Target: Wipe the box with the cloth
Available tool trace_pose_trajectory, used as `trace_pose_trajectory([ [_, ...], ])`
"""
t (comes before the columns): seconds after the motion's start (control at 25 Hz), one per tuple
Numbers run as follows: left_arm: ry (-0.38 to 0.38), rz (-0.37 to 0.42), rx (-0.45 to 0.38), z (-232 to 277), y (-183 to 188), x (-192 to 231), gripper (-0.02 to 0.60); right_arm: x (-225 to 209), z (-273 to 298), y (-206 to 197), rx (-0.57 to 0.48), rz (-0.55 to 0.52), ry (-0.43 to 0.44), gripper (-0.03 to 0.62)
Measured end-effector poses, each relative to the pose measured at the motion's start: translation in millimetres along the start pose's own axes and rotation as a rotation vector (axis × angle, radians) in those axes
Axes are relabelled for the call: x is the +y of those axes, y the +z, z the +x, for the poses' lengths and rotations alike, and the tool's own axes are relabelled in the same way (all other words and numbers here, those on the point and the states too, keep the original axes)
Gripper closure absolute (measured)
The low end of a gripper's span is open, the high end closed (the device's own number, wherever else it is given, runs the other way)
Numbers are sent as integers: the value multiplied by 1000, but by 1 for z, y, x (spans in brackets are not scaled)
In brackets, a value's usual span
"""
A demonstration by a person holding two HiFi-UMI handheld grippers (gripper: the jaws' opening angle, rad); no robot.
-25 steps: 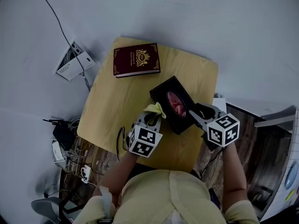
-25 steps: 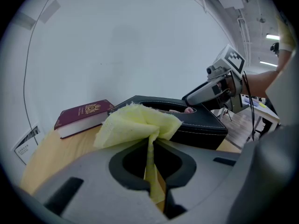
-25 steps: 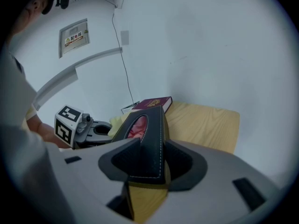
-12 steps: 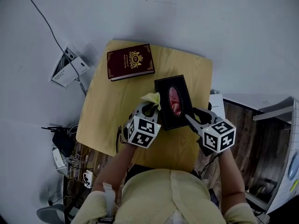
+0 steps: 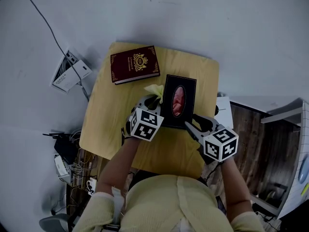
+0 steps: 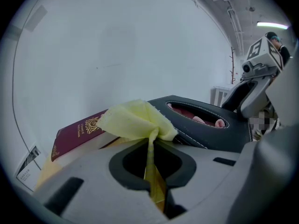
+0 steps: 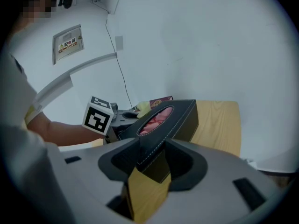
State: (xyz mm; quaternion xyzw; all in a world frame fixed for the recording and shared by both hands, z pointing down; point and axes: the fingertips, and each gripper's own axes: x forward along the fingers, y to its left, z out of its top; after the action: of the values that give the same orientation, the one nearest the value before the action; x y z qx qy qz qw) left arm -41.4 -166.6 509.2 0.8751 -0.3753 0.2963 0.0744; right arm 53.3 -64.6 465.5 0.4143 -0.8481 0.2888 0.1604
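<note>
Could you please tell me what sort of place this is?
Probably a lab or workroom: a small wooden table by a bare wall, tangled cables on the floor, a posted wall notice.

Holds left gripper (image 5: pixel 153 100) and right gripper (image 5: pixel 189 125) out in front, both tilted downward. Pinches cloth (image 6: pixel 135 120) in left, jaws nearly together. Clamps near corner of box (image 7: pixel 173 118) in right, jaws wide on it.

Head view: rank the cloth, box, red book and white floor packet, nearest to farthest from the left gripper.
1. cloth, pinched in the jaws.
2. box, just right.
3. red book, table's far left corner.
4. white packet, on the floor, left.
</note>
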Motion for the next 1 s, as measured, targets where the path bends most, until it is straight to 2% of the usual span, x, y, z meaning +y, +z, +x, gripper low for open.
trace_pose_trajectory([
  [0.28,-19,15,-23,1,2,9,551,8,5,1,-38,20,-27,413],
  [0.52,57,64,-69,-20,-1,16,551,10,5,1,-66,23,-23,410],
  [0.64,87,52,-88,-41,-12,18,551,9,4,1,-65,9,-20,410],
  [0.84,109,39,-72,-78,-39,10,551,9,4,2,-68,-11,-16,410],
  [1.0,108,-5,-66,-99,-54,-3,551,11,0,2,-78,-29,-15,413],
])
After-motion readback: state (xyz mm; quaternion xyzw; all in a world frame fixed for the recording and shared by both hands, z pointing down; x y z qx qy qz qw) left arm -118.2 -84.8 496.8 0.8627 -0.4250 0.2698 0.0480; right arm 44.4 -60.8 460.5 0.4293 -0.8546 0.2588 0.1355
